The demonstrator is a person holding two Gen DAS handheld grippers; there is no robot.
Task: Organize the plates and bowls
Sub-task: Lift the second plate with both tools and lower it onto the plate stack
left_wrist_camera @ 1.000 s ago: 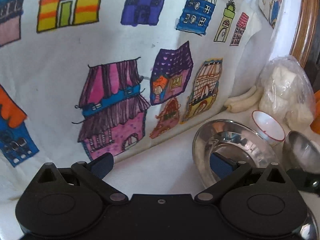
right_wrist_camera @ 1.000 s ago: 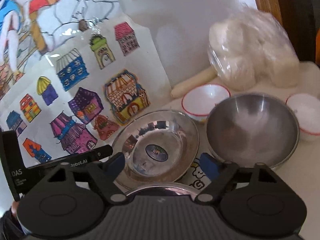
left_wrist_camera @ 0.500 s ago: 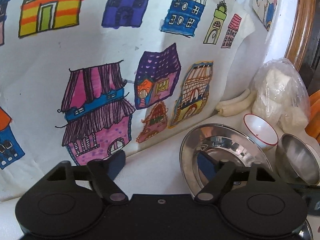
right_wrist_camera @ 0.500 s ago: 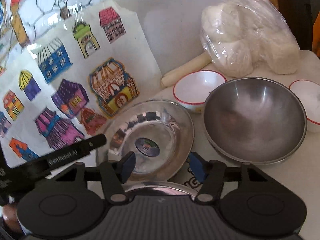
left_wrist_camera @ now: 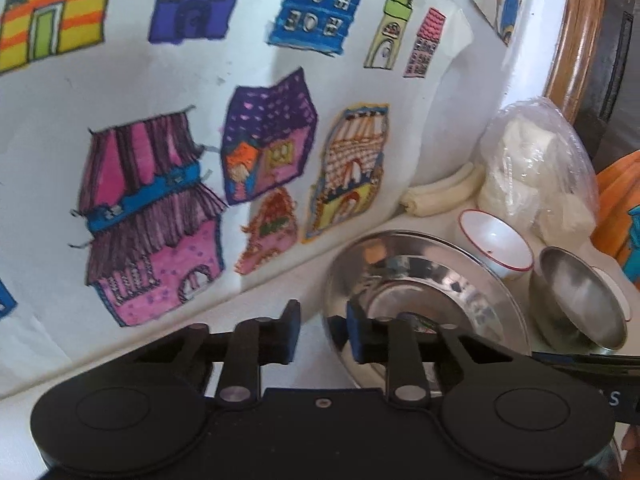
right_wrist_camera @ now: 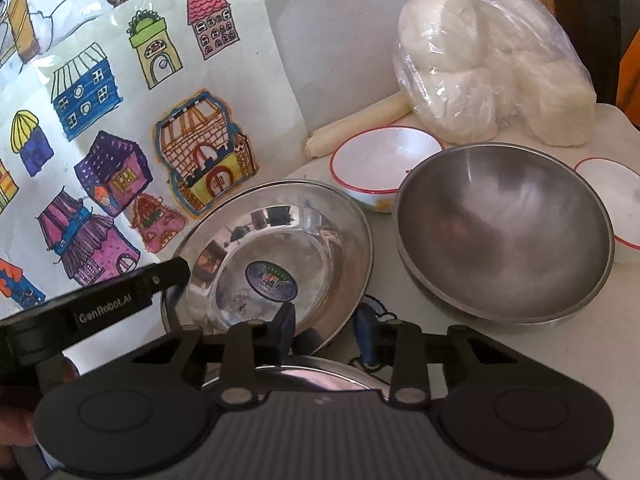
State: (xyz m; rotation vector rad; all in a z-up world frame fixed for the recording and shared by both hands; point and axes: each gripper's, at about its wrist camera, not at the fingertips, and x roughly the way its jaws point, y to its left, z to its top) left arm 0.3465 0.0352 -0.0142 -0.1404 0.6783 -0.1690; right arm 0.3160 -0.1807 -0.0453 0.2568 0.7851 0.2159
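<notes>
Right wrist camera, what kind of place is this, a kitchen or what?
Probably a home kitchen or dining corner. A steel plate, a steel bowl and a red-rimmed white bowl sit on a white surface beside a plastic bag of white buns, with a child's drawing of houses against the wall.

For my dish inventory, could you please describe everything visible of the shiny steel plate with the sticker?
The steel plate is round and mirror-shiny, with a broad flat rim and a sunken centre bearing a round blue sticker. It sits on the white table, tipped slightly, below the house drawings, left of the steel bowl. The left tongs straddle its near-left rim.
</notes>
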